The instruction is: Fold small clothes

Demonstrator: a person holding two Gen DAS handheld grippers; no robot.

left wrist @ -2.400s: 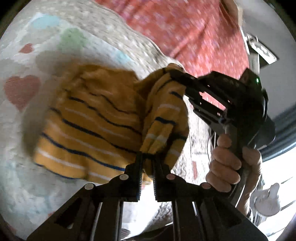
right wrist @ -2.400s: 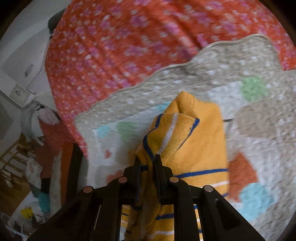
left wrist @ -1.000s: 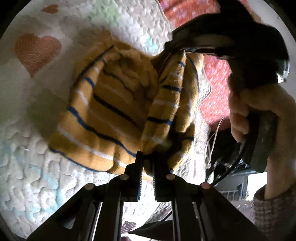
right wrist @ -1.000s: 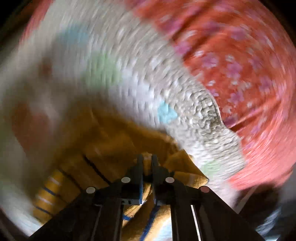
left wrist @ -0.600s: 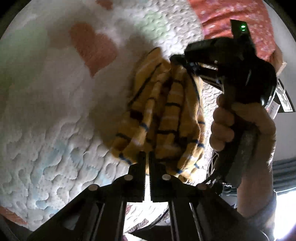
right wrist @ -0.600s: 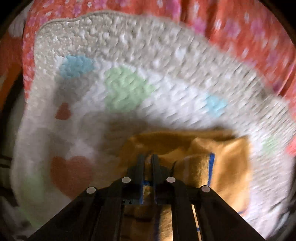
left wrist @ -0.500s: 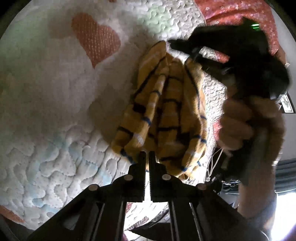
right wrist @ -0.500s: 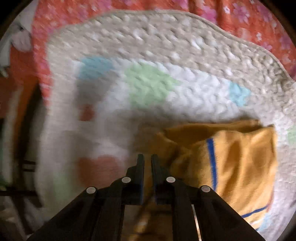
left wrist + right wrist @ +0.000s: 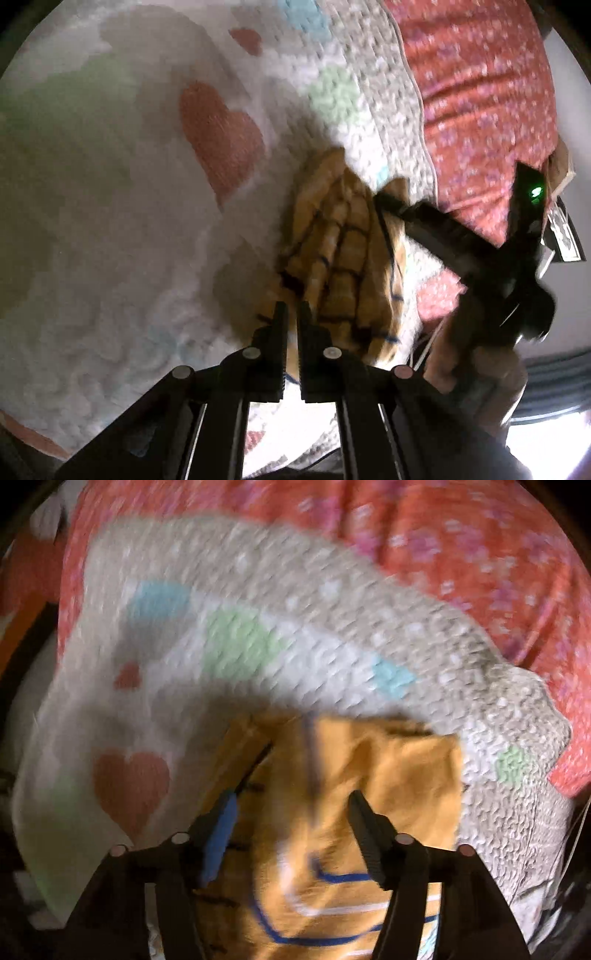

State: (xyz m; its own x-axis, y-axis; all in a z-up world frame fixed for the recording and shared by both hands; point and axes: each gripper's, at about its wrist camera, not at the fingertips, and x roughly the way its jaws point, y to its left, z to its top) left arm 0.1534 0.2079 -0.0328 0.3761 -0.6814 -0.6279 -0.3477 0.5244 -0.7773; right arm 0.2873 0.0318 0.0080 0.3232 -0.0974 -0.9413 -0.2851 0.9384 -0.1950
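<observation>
A small yellow garment with blue and white stripes [image 9: 343, 258] lies folded on a white quilt with coloured hearts [image 9: 147, 221]. My left gripper [image 9: 290, 314] is shut at the garment's near edge, with yellow cloth between its fingers. My right gripper [image 9: 291, 805] is open just above the garment [image 9: 369, 775], holding nothing. In the left wrist view the right gripper [image 9: 388, 201] reaches to the garment's far end.
A red flowered bedspread [image 9: 443, 535] lies under and beyond the quilt [image 9: 258, 590]. The quilt's scalloped edge [image 9: 417, 110] runs close behind the garment. The person's hand [image 9: 472, 369] holds the right gripper at the right.
The right gripper has opened and let go of the garment. The garment has come down from hanging to lying on the quilt. The left gripper stays shut.
</observation>
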